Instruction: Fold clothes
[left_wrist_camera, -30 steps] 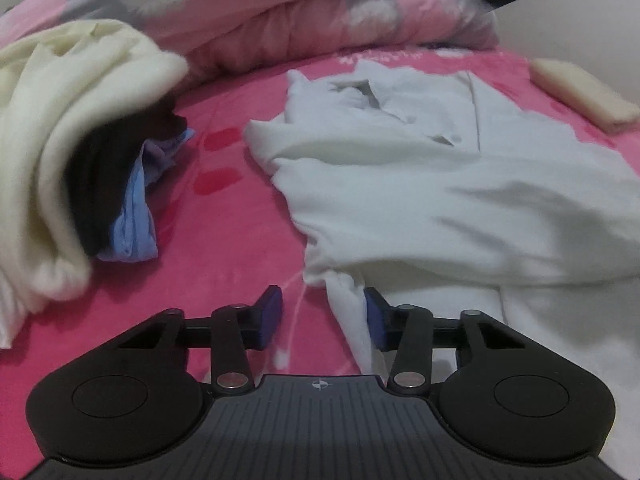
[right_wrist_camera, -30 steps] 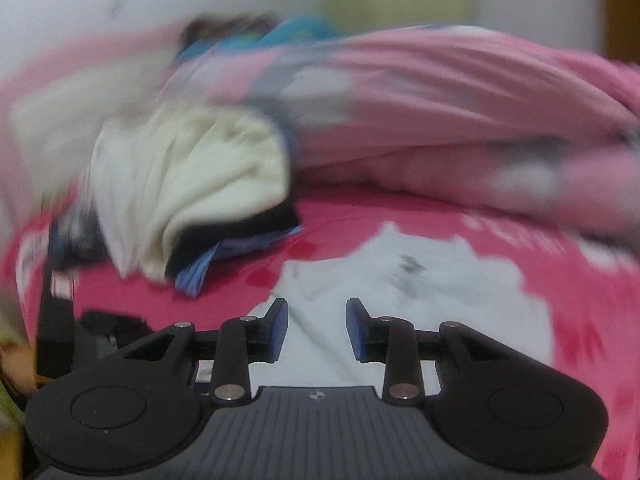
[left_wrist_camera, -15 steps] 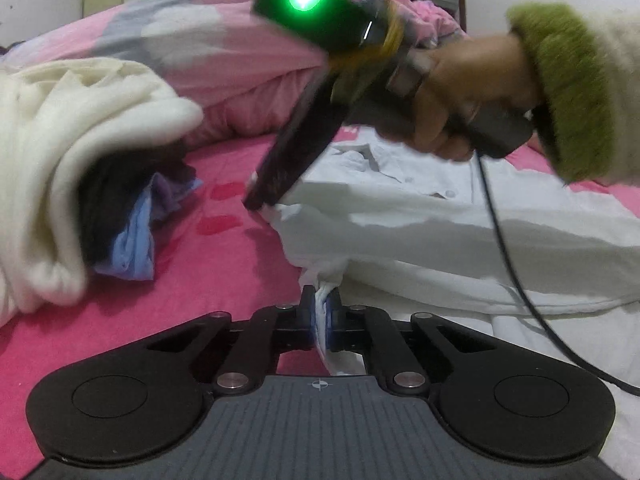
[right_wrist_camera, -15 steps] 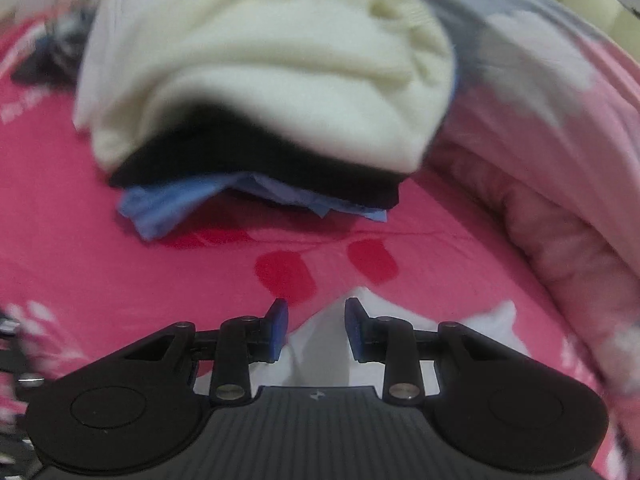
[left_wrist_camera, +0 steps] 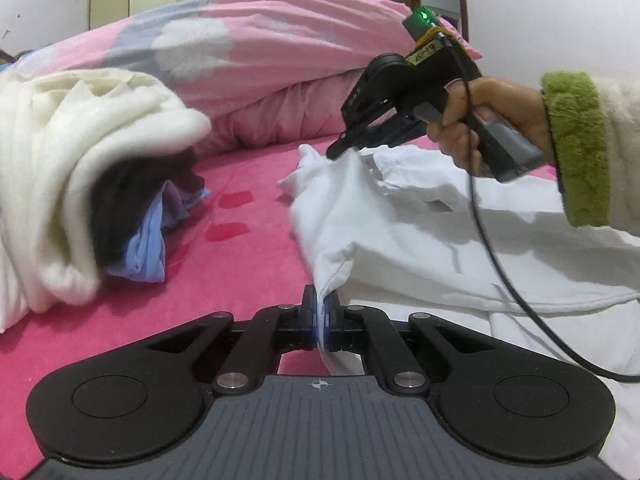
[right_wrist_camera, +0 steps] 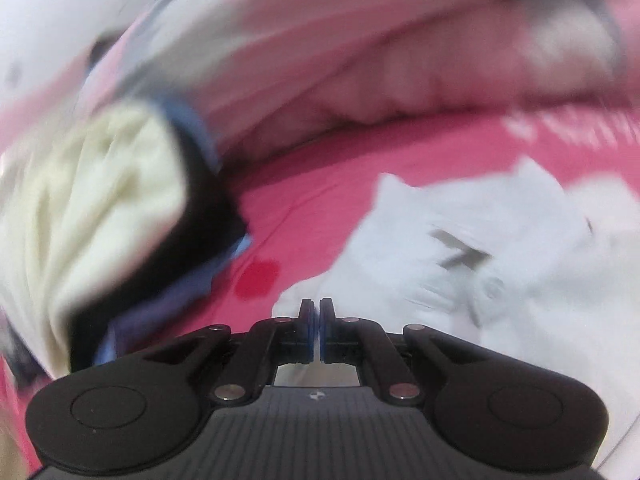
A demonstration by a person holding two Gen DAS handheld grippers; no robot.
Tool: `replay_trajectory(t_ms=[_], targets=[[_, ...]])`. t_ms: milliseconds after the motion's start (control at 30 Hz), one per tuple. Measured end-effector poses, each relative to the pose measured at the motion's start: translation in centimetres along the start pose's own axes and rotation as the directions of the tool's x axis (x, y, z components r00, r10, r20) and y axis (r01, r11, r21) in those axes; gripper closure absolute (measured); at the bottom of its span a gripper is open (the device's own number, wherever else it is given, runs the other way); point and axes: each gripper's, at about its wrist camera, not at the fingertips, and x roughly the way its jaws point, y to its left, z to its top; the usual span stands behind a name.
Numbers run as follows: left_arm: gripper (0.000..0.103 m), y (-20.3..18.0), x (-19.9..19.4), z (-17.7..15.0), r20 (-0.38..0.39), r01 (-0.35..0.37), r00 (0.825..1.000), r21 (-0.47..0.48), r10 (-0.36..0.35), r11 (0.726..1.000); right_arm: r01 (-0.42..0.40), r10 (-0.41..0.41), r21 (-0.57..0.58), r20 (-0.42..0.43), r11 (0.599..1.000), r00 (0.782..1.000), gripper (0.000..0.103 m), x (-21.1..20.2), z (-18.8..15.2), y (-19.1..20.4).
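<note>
On the left of the left wrist view, a heap of clothes (left_wrist_camera: 80, 184) sits on the pink bed (left_wrist_camera: 240, 264): a cream garment lies over a dark one, with pale blue fabric poking out underneath. Behind it runs a rolled pink duvet (left_wrist_camera: 256, 60).

Low in the middle, the left tongs (left_wrist_camera: 319, 324) are closed, their jaws pressed together on a thin edge of the white shirt (left_wrist_camera: 420, 240), which rises from between the blue pads and spreads away to the right across the bed.

Further right and farther back, the right tongs (left_wrist_camera: 334, 153) are held by a hand (left_wrist_camera: 480, 120) in a green-cuffed sleeve (left_wrist_camera: 576, 148); their tip meets a raised corner of the same shirt. A black cable (left_wrist_camera: 492, 264) hangs from that tool across the fabric.

The right wrist view is blurred. There the right tongs (right_wrist_camera: 316, 330) have just been closing and now stand with pads nearly together, only a thin pale strip between them, over the near corner of the white shirt (right_wrist_camera: 480, 248). The strip between the pads looks like white cloth, in keeping with a grip on that corner. The heap of clothes (right_wrist_camera: 92, 216) lies to their left.
</note>
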Motion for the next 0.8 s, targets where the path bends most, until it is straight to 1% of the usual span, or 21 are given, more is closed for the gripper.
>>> replay_trajectory(t_ms=[100, 167, 233, 267, 300, 333, 367, 433, 467, 500, 533, 567, 600, 633, 667, 733, 767, 800], targets=[[0.102, -0.3, -0.1, -0.2, 0.005, 0.0, 1.0, 0.013, 0.0, 1.0, 0.015, -0.018, 0.08, 0.039, 0.997, 0.999, 0.101, -0.4, 1.2, -1.3], [0.102, -0.3, -0.1, -0.2, 0.005, 0.002, 1.0, 0.016, -0.002, 1.0, 0.021, -0.022, 0.045, 0.031, 0.999, 0.999, 0.099, -0.1, 2.3, -0.4], [0.102, -0.3, -0.1, -0.2, 0.004, 0.003, 1.0, 0.016, -0.003, 1.0, 0.005, -0.006, -0.039, -0.025, 0.999, 1.0, 0.095, 0.8, 3.1, 2.0], [0.102, -0.3, 0.0, -0.2, 0.004, 0.005, 1.0, 0.018, -0.005, 1.0, -0.004, -0.001, -0.078, -0.063, 0.997, 0.998, 0.08, 1.4, 3.2, 3.3], [0.102, -0.3, 0.0, -0.2, 0.004, 0.007, 1.0, 0.019, -0.007, 1.0, -0.016, 0.003, -0.12, -0.109, 0.993, 0.994, 0.057, 2.1, 3.2, 4.8], [0.102, -0.3, 0.0, -0.2, 0.003, 0.009, 1.0, 0.021, -0.009, 1.0, -0.016, -0.009, -0.169, -0.148, 0.985, 0.989, 0.049, 2.9, 3.2, 6.1], [0.102, -0.4, 0.1, -0.2, 0.002, 0.009, 1.0, 0.023, -0.009, 1.0, -0.007, -0.036, -0.231, -0.182, 0.973, 0.983, 0.044, 3.9, 3.1, 7.5], [0.102, -0.5, 0.1, -0.3, 0.003, 0.011, 1.0, 0.027, -0.011, 1.0, 0.023, -0.116, -0.355, -0.242, 0.935, 0.963, 0.044, 6.1, 2.6, 10.0], [0.102, -0.5, 0.0, -0.3, 0.005, 0.013, 1.0, 0.029, -0.013, 0.999, 0.034, -0.151, -0.396, -0.269, 0.918, 0.951, 0.044, 7.2, 2.3, 10.6], [0.102, -0.6, 0.0, -0.3, 0.008, 0.014, 1.0, 0.033, -0.014, 0.999, 0.041, -0.187, -0.431, -0.302, 0.902, 0.935, 0.046, 8.3, 1.9, 11.1], [0.102, -0.6, 0.0, -0.3, 0.011, 0.015, 1.0, 0.037, -0.015, 0.999, 0.051, -0.23, -0.469, -0.334, 0.882, 0.914, 0.05, 9.5, 1.5, 11.5], [0.102, -0.7, 0.0, -0.3, 0.011, 0.016, 1.0, 0.044, -0.016, 0.999, 0.072, -0.278, -0.506, -0.344, 0.859, 0.897, 0.065, 10.2, 1.0, 11.6], [0.102, -0.8, 0.0, -0.3, 0.012, 0.016, 1.0, 0.052, -0.017, 0.999, 0.097, -0.319, -0.54, -0.336, 0.836, 0.886, 0.096, 10.6, 0.6, 11.6], [0.102, -1.0, 0.0, -0.3, 0.012, 0.017, 1.0, 0.059, -0.018, 0.998, 0.116, -0.343, -0.555, -0.325, 0.823, 0.881, 0.1, 10.8, 0.4, 11.4], [0.102, -1.1, 0.0, -0.3, 0.012, 0.018, 1.0, 0.067, -0.019, 0.998, 0.12, -0.325, -0.529, -0.312, 0.84, 0.893, 0.1, 10.5, 0.6, 11.1], [0.102, -1.3, 0.1, -0.3, 0.012, 0.02, 1.0, 0.082, -0.021, 0.996, 0.095, -0.239, -0.448, -0.277, 0.889, 0.931, 0.1, 9.3, 1.3, 10.3], [0.102, -1.3, 0.1, -0.3, 0.01, 0.022, 1.0, 0.083, -0.023, 0.996, 0.071, -0.192, -0.416, -0.256, 0.907, 0.947, 0.1, 8.7, 1.5, 9.9], [0.102, -1.3, 0.2, -0.3, 0.006, 0.023, 1.0, 0.083, -0.023, 0.996, 0.059, -0.16, -0.377, -0.243, 0.925, 0.957, 0.1, 8.4, 1.6, 9.4]])
